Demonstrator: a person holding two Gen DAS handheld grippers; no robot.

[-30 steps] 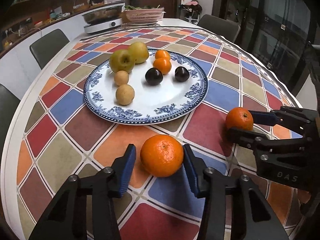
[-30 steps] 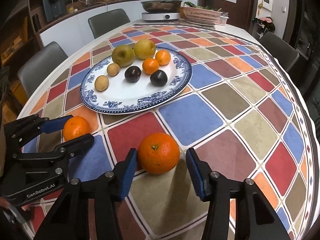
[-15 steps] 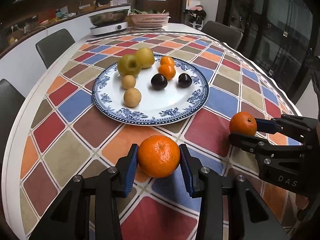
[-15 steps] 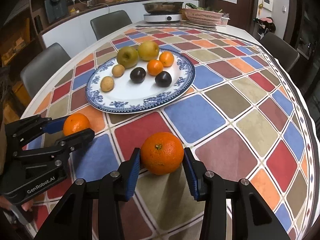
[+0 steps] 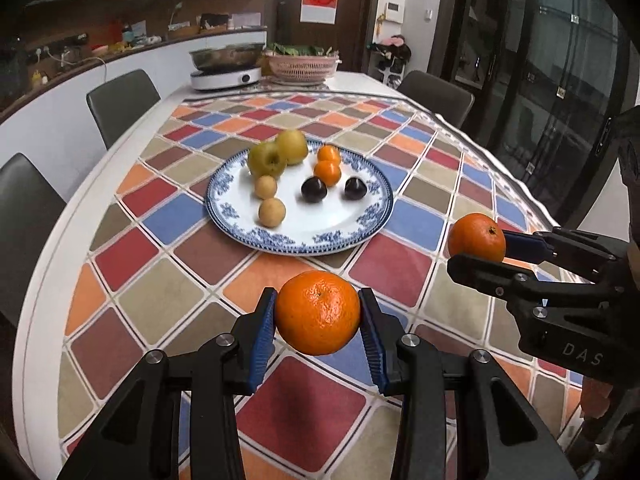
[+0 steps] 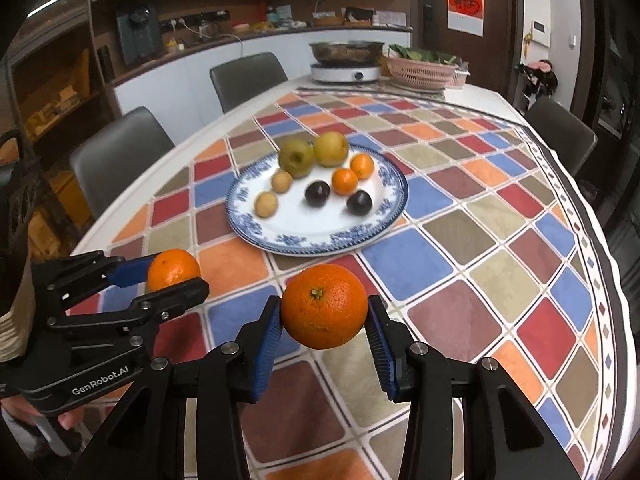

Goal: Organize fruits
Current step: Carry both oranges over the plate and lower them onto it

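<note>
L tool (image 5: 318, 314) clamps orange (image 5: 318, 312), R tool (image 6: 324, 308) clamps 2nd orange (image 6: 324, 306); both angled down, fruit clear of worktop (image 5: 160, 300).

two wrist cameras, each mounted behind its own gripper's fingers, look forward and down across a checkered table (image 5: 168, 300) from close above its near end. the left view sits to the left, catching the right gripper (image 5: 476, 254) at its right edge; the right view catches the left gripper (image 6: 172, 276) at its left edge. both share the blue-rimmed plate (image 5: 304, 240) at mid-table, the chairs, and the counter and door beyond.
</note>
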